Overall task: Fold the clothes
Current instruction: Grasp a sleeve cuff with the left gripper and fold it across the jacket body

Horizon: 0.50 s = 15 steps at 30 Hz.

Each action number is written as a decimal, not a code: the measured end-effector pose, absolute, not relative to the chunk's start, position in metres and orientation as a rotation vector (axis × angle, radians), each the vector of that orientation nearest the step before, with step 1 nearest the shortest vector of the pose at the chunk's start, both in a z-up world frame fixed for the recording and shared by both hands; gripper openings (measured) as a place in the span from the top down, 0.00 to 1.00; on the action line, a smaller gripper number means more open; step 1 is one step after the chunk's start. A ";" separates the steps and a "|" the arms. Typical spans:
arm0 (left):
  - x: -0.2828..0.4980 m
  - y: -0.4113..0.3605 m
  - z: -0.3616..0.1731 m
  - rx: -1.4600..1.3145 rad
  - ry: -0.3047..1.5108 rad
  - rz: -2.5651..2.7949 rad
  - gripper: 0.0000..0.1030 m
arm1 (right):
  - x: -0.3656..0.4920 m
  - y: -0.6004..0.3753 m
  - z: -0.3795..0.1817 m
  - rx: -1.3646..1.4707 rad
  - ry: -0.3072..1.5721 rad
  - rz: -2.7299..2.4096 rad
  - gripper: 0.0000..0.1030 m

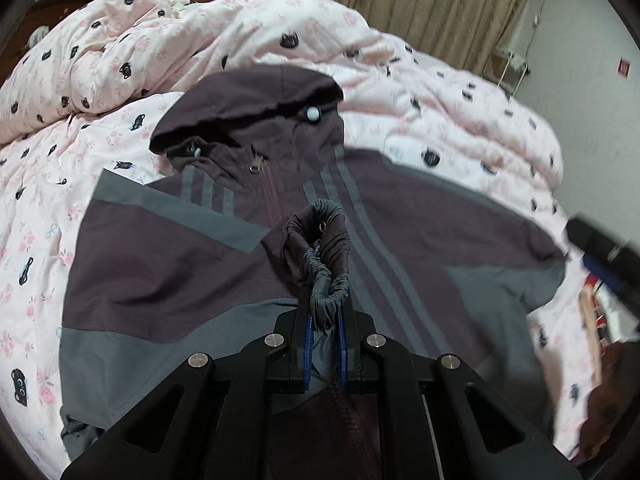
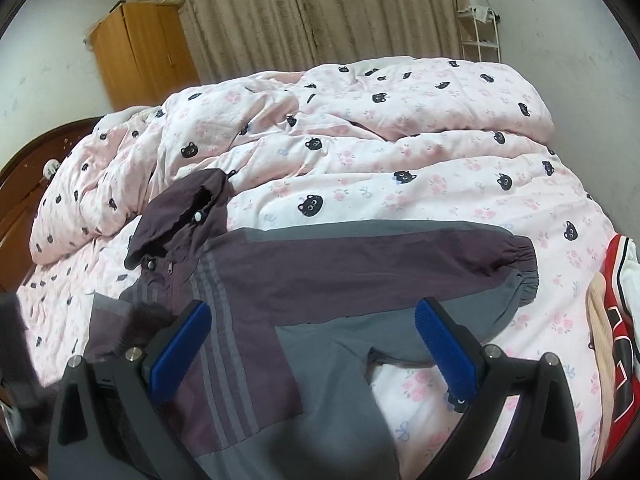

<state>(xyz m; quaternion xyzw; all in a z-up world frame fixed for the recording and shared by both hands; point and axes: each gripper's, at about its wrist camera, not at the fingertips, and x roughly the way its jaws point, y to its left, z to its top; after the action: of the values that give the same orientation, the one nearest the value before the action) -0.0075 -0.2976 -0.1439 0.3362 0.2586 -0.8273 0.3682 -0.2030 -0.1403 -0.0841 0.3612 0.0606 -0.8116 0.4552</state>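
Note:
A purple and grey hooded jacket (image 1: 200, 264) lies front up on the bed, its hood (image 1: 256, 104) toward the pillows. My left gripper (image 1: 326, 304) is shut on the elastic cuff (image 1: 320, 248) of one sleeve, which hangs bunched above the jacket's zip. In the right wrist view the same jacket (image 2: 320, 264) has its other sleeve stretched out to the right and ending in a cuff (image 2: 516, 268). My right gripper (image 2: 312, 344) stands open above the jacket's body, with nothing between its blue pads (image 2: 180, 348).
A rumpled pink quilt (image 2: 360, 132) with cat faces covers the bed. A red and white garment (image 2: 616, 340) lies at the bed's right edge. A wooden wardrobe (image 2: 140, 52), beige curtains (image 2: 320, 12) and a white rack (image 2: 480, 36) stand behind, and a dark headboard (image 2: 24, 184) stands to the left.

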 end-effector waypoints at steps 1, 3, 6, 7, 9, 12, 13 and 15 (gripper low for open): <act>-0.009 -0.296 -0.148 0.878 0.654 -2.113 0.92 | -0.204 -0.140 -0.084 0.892 0.146 -2.002 0.00; -0.012 -0.295 -0.153 0.897 0.644 -2.095 0.88 | -0.205 -0.141 -0.084 0.893 0.146 -2.004 0.00; -0.017 -0.287 -0.157 0.933 0.593 -2.089 0.81 | -0.207 -0.142 -0.084 0.894 0.149 -2.005 0.00; -0.019 -0.280 -0.156 0.941 0.546 -2.104 0.80 | -0.207 -0.142 -0.084 0.894 0.150 -2.005 0.00; -0.023 -0.266 -0.154 0.956 0.450 -2.134 0.73 | -0.208 -0.143 -0.085 0.898 0.151 -2.005 0.00; -0.022 -0.247 -0.148 0.971 0.360 -2.189 0.70 | -0.208 -0.145 -0.087 0.906 0.152 -2.006 0.00; -0.020 -0.242 -0.145 0.972 0.338 -2.208 0.70 | -0.208 -0.145 -0.088 0.909 0.153 -2.006 0.00; -0.011 -0.236 -0.137 0.960 0.326 -2.252 0.70 | -0.208 -0.146 -0.089 0.914 0.155 -2.003 0.00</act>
<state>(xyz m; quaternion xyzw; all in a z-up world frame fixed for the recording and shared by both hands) -0.0107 -0.2360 -0.1373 0.3670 0.1246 -0.8609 0.3296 -0.2078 -0.1461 -0.0890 0.3698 0.0628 -0.8103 0.4502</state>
